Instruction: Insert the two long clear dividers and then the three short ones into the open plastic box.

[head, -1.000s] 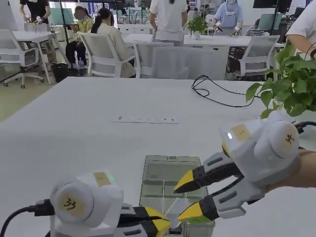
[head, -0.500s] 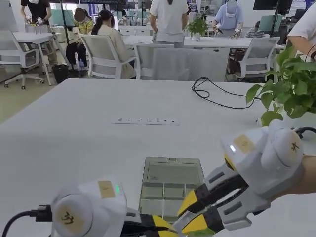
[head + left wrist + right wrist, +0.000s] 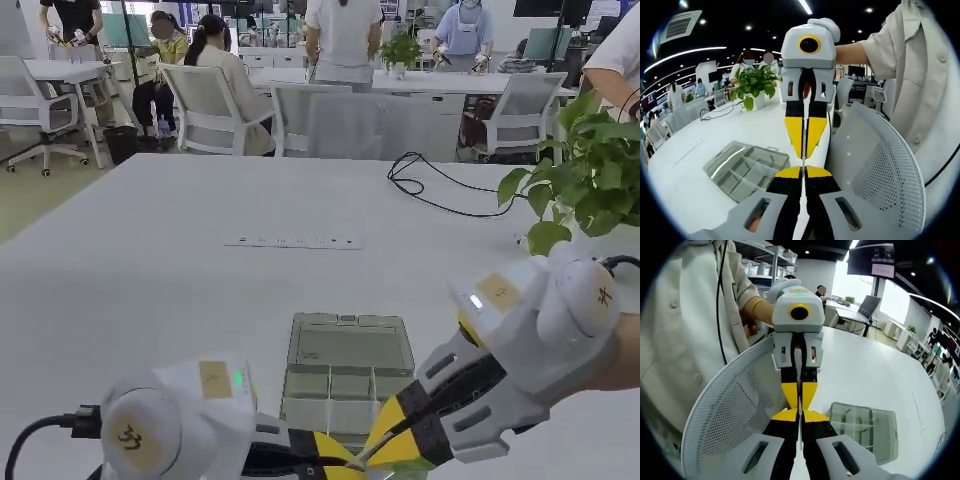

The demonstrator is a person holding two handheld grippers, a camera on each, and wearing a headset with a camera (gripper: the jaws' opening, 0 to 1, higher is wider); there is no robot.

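The open clear plastic box (image 3: 349, 349) lies on the white table, lid flat behind it, with clear dividers forming compartments inside. At its near edge the two grippers meet tip to tip. My left gripper (image 3: 335, 458) comes from the lower left and my right gripper (image 3: 385, 448) from the right. Both are shut on one thin clear divider (image 3: 359, 457), held just above the box's front. In the left gripper view my own tips (image 3: 803, 172) face the right gripper (image 3: 804, 149), with the divider (image 3: 803, 161) edge-on between them. The box (image 3: 865, 432) lies right of my right gripper (image 3: 800, 416).
A potted plant (image 3: 590, 170) stands at the table's right edge, with a black cable (image 3: 440, 187) looped behind it. A clear strip (image 3: 295, 242) lies mid-table. A white mesh chair back (image 3: 880, 165) is close behind the grippers. People and chairs fill the room beyond.
The right gripper, open a second ago beside the divider in the left gripper, has shut on it. Both grippers have sunk toward the bottom of the head view.
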